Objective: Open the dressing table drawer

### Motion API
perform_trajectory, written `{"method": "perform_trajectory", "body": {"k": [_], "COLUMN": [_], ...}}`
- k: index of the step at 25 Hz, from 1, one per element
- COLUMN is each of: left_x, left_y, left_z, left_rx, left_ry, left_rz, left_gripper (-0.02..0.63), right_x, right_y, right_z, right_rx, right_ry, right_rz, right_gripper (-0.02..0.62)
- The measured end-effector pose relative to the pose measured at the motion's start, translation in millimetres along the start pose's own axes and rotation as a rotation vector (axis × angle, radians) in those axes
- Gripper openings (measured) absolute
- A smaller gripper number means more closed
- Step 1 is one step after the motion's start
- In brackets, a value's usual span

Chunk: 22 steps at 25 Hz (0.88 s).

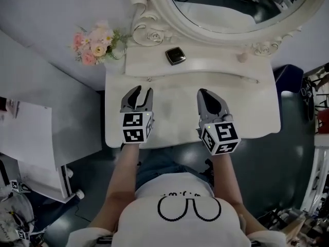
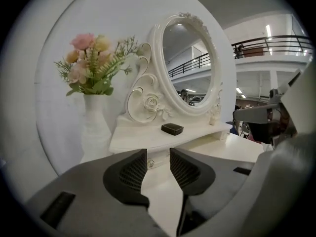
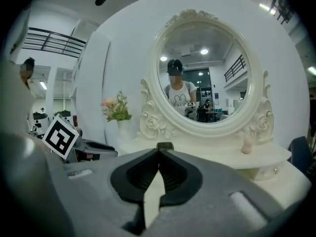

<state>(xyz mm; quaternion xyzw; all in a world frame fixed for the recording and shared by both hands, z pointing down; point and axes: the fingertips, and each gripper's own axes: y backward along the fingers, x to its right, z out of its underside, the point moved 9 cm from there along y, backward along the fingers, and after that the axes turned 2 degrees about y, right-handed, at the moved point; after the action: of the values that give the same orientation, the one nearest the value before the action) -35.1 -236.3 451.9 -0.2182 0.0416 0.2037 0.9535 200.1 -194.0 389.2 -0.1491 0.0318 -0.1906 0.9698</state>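
The white dressing table (image 1: 247, 112) has a raised shelf (image 1: 205, 63) at its back, under an oval mirror (image 1: 231, 4). A small drawer knob (image 1: 149, 78) shows on the shelf's front at the left, and another knob (image 1: 257, 81) at the right. My left gripper (image 1: 141, 90) hovers over the tabletop, open and empty. In the left gripper view the left knob (image 2: 150, 163) sits straight ahead between the pads of that gripper (image 2: 158, 164), still apart from them. My right gripper (image 1: 204, 92) is over the table's middle, shut with nothing in it (image 3: 159, 157).
A black box (image 1: 176, 55) and a small pink bottle (image 1: 241, 57) stand on the shelf. A vase of flowers (image 1: 95, 45) is at the table's back left corner. A white panel (image 1: 31, 138) lies to the left, a blue seat (image 1: 288, 76) to the right.
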Motion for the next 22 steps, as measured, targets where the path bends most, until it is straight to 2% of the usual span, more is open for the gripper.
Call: {"method": "perform_trajectory", "body": {"k": [8,18,22], "left_x": [-18,-27,-26], "left_y": [-59,-95,-96], "left_z": [23,34,34], "left_rx": [-0.123,-0.205,-0.216], "left_ry": [0.038,0.099,0.103], "left_rz": [0.000,0.001,-0.007], "left_gripper": [0.140,0.140,0.095], "right_x": [13,23,23], "right_y": [-46,-67,-65], "right_z": [16,24,24], "right_rx": [-0.082,-0.126,-0.125], "right_ry": [-0.005,0.000,0.004], "right_rz": [-0.017,-0.011,-0.021], "right_gripper": [-0.005,-0.005,-0.005]}}
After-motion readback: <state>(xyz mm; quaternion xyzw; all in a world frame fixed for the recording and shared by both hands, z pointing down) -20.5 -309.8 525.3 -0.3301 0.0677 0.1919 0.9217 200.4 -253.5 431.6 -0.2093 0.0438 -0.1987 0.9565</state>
